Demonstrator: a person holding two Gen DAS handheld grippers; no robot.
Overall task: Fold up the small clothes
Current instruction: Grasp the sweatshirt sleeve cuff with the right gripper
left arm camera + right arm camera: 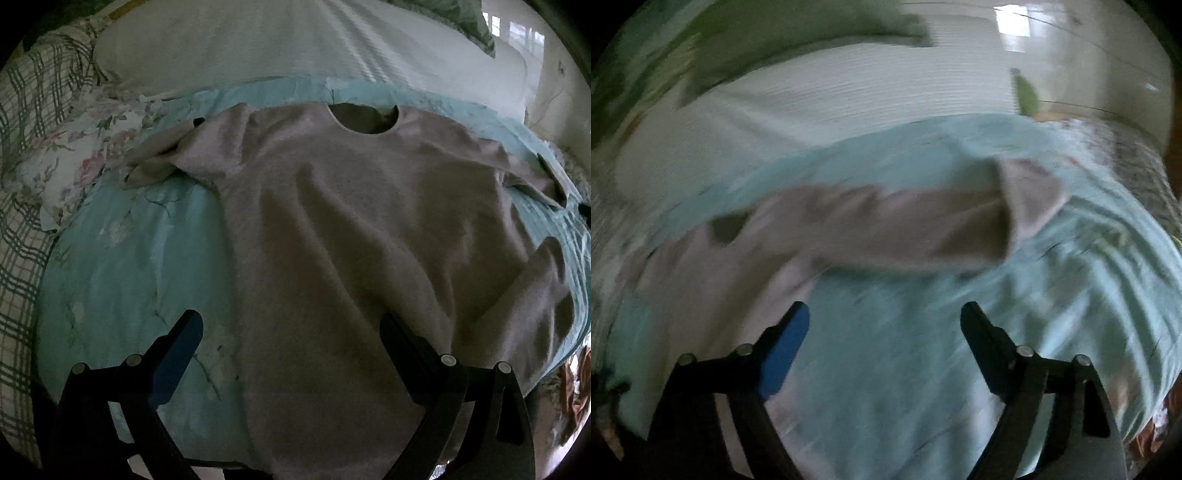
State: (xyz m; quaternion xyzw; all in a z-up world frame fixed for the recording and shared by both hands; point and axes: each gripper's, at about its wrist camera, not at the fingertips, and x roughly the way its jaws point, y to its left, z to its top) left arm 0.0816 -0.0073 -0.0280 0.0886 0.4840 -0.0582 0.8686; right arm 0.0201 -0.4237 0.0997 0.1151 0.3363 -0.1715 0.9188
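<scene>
A pale pink T-shirt [351, 229] lies spread flat on a light blue floral sheet [122, 258], neck hole at the far end, both sleeves out to the sides. My left gripper [291, 332] hovers open over the shirt's near left edge, nothing between its fingers. The right wrist view is blurred by motion. There my right gripper [884, 325] stands open over bare blue sheet [905, 369], holding nothing. One sleeve of the shirt [905, 229] stretches across the sheet beyond the fingertips, its cuff end toward the right.
A white ribbed mattress cover [258, 40] lies beyond the sheet. A plaid and floral quilt [44, 147] is bunched at the left. A green pillow [461, 22] sits at the far right. The bed edge and shiny floor [1089, 55] show at right.
</scene>
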